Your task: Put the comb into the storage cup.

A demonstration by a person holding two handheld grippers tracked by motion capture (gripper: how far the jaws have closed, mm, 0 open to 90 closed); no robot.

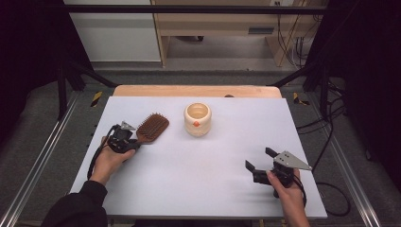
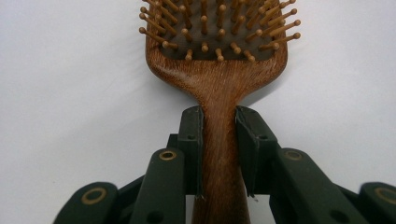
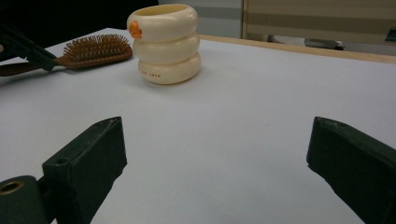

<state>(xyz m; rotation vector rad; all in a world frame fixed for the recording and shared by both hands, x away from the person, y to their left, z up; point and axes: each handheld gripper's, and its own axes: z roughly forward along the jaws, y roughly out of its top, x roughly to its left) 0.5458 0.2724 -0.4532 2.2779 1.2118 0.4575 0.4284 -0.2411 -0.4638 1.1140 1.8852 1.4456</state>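
1. Hairbrush (image 2: 219, 88): wooden paddle type, dark brown grain, rounded-square head w/ wooden pins, ball-tipped, set in a dark pad. Lies on the table's left side, bristles up, head pointing away from the person.
2. Left gripper (image 2: 219, 126): black jaws pinched on the brush's narrow handle just below the neck, pads flat against both sides. Gripper body is matte black plastic w/ brass-coloured eyelets.
3. Right gripper (image 3: 217, 154): jaws spread wide, nothing btwn them. Held low over the table's right-front area, well apart from the brush. Grey three-cornered plate on top, seen from the high view.
4. Table (image 1: 208, 161): smooth matte pale-grey sheet, rectangular; wooden edge showing along the far side.
5. Cup (image 1: 197, 119): cream, glossy, shaped like three stacked rings, open top, small orange mark on its side. Stands upright at centre-rear, just right of the brush head, not touching it.
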